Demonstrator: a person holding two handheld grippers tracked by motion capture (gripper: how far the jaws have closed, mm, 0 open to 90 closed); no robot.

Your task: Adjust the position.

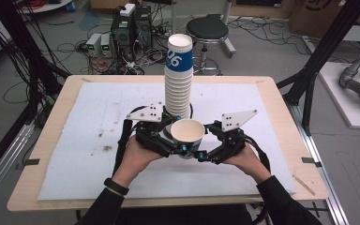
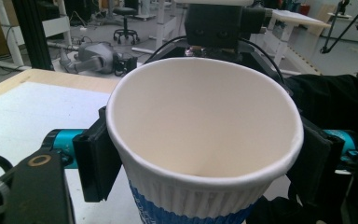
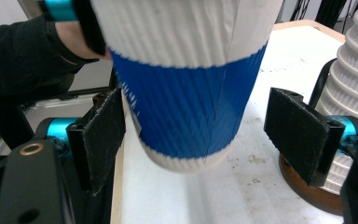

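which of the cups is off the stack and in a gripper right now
The single cup in front of the tall stack of cups. The left gripper is shut on it, mouth up, while the right gripper stands open around its base.

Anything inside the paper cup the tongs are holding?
The paper cup looks empty: bare white walls down to the visible part of the bottom. The near rim covers the nearest part of the bottom.
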